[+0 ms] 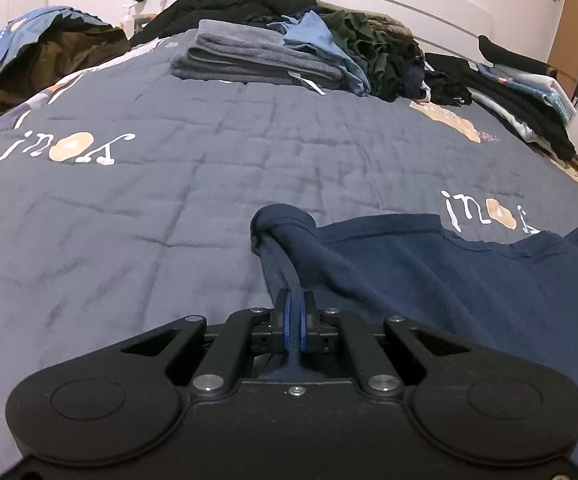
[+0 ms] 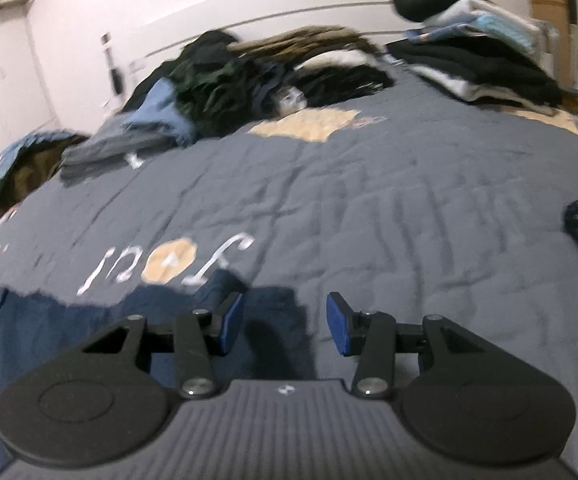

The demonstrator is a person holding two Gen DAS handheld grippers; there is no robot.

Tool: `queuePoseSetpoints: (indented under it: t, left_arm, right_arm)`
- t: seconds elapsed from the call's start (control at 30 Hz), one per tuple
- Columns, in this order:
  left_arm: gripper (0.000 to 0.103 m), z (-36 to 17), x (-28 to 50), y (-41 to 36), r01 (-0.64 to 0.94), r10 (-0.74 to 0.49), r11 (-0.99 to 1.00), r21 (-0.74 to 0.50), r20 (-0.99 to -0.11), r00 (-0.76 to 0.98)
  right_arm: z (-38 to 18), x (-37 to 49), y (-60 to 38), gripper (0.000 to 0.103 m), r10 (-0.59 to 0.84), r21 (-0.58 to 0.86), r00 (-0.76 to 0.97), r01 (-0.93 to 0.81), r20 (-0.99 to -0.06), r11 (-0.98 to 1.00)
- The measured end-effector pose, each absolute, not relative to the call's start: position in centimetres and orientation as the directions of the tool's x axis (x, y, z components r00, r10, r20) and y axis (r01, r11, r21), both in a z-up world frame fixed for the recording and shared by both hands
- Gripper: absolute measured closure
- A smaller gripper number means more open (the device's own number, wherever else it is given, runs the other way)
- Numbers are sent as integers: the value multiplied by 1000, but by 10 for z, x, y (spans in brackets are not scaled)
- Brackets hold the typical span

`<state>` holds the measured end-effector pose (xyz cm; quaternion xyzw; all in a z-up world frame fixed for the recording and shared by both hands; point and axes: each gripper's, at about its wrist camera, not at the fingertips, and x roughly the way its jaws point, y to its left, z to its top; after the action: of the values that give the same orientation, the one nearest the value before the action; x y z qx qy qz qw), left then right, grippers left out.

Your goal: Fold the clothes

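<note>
I am working over a wide bed whose grey-blue quilt (image 1: 169, 208) fills both views. At its far edge lies a heap of unfolded dark clothes (image 1: 369, 52), with a folded stack of grey towels (image 1: 249, 60) to its left and another stack of folded things (image 1: 529, 96) at the far right. There is no basket or box that I can make out; the piles sit straight on the quilt, and at the far left something brown sits under a blue cover that I cannot identify.

The garment I am folding is the navy T-shirt (image 1: 429, 272), spread at the near edge of the bed, to the right in the left wrist view and at the near left in the right wrist view. I judge it light, limp and not at all fragile: it will sag and wrinkle wherever it is not supported, so I want hold of it at hems or corners, both ends lifted together.

My left gripper (image 1: 295, 312) is closed tight on a bunched corner of the shirt, the cloth pulled up into a twisted rope from a knot-like fold further out. My right gripper (image 2: 285, 322) stands about half open with nothing between its blue pads (image 2: 339, 328), hovering just over the shirt's right-hand edge. That edge is where I would pinch next.
</note>
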<state>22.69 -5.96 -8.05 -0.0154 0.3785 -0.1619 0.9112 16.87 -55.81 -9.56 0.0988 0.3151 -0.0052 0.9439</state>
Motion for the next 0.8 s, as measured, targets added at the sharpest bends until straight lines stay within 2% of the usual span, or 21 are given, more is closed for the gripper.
queuePoseSetpoints:
  t: [0.2, 0.23, 0.27, 0.3, 0.33, 0.4, 0.53, 0.67, 0.8]
  left_arm:
    - [98, -83, 227, -64, 284, -293, 950, -131, -690, 662]
    - [98, -84, 228, -64, 282, -293, 950, -133, -690, 661]
    - [98, -84, 228, -64, 282, -292, 950, -132, -691, 661]
    - [98, -84, 228, -64, 282, -291, 950, -131, -692, 661]
    - [98, -85, 228, -65, 281, -290, 951, -129, -692, 661]
    - [98, -85, 227, -65, 280, -288, 951, -128, -692, 662]
    - [98, -84, 227, -63, 274, -294, 951, -142, -688, 664]
    - [98, -85, 227, -62, 272, -297, 951, -149, -688, 662]
    - [97, -83, 226, -59, 269, -308, 949, -167, -685, 661]
  right_arm:
    - [-110, 177, -526, 60, 48, 46, 789, -25, -613, 999]
    - [-112, 177, -524, 66, 49, 38, 786, -33, -616, 999]
    - [-112, 178, -524, 82, 47, 32, 783, -34, -620, 999]
    - [-113, 178, -525, 93, 37, 26, 780, -26, -624, 999]
    - [-113, 178, -527, 96, 23, 21, 777, -13, -629, 1000]
    - [-109, 177, -537, 97, -11, 42, 794, 46, -608, 998]
    - [-98, 169, -573, 97, -71, 192, 836, 207, -544, 959]
    - [-109, 169, -602, 94, -6, 389, 828, 270, -561, 881]
    - [-104, 165, -613, 91, 12, 399, 819, 267, -574, 877]
